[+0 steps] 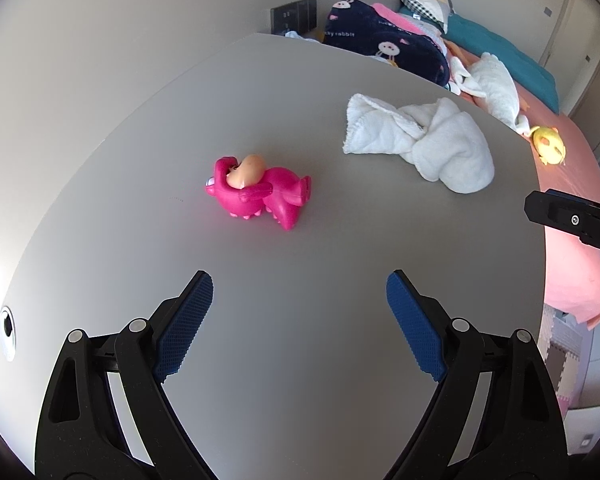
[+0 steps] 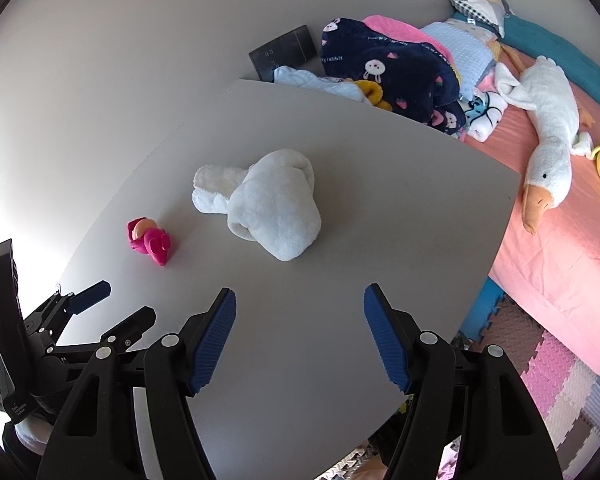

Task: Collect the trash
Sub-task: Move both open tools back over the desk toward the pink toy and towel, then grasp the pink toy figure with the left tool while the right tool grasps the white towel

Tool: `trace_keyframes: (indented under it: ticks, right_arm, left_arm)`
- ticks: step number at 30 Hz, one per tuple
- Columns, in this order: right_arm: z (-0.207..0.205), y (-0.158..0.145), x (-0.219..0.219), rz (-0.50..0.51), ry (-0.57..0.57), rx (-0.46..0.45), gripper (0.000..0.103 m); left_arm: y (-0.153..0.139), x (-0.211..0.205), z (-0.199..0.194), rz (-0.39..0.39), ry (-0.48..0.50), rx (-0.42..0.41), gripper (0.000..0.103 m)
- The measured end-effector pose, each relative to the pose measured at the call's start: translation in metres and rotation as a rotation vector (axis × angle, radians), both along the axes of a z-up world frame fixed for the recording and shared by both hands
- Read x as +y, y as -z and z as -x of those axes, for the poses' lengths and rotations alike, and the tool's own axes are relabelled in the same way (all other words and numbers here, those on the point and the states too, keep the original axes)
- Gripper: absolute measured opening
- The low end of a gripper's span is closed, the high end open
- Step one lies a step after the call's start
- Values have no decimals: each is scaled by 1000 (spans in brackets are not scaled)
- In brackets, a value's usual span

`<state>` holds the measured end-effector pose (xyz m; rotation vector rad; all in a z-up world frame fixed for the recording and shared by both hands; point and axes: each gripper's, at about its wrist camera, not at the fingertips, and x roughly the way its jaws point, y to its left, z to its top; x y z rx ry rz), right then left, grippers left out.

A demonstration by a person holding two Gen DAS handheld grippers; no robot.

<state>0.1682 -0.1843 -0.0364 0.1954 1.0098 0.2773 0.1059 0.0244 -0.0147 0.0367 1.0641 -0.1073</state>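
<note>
Grey table point(image 1: 300, 240): pink toy point(image 1: 260, 192) toppled, white towel point(image 2: 264, 204) crumpled.

Lighting: bright daylight from the left in both views; wall at left edge blown out to white glare. Shadows: soft, short, falling right of the pink toy point(image 1: 258, 190) and towel point(image 2: 266, 204) on the desk point(image 1: 300, 240). Focus: sharp centrally. Distortion: strong fisheye bowing, dark vignette at corners.

We see a hot-pink toy point(image 1: 260, 194), a white towel point(image 1: 424, 142), a grey table point(image 1: 300, 264) and a navy rabbit-print blanket point(image 2: 396, 68).
</note>
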Motion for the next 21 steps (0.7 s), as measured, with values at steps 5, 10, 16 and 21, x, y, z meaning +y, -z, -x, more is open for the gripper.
trace_keyframes:
  ticks: [5, 10, 16, 21]
  right_arm:
    - [-18, 1, 10, -11, -4, 8, 67]
    - [-39, -1, 18, -60, 10, 25, 74]
    - [-57, 1, 33, -30, 4, 39, 76]
    - [-68, 5, 38, -15, 5, 43, 76]
  left_arm:
    - [8, 10, -18, -7, -19, 12, 86]
    - [12, 19, -35, 9, -39, 18, 86]
    - [15, 23, -46, 14, -45, 20, 86]
    - [19, 23, -52, 19, -41, 11, 86]
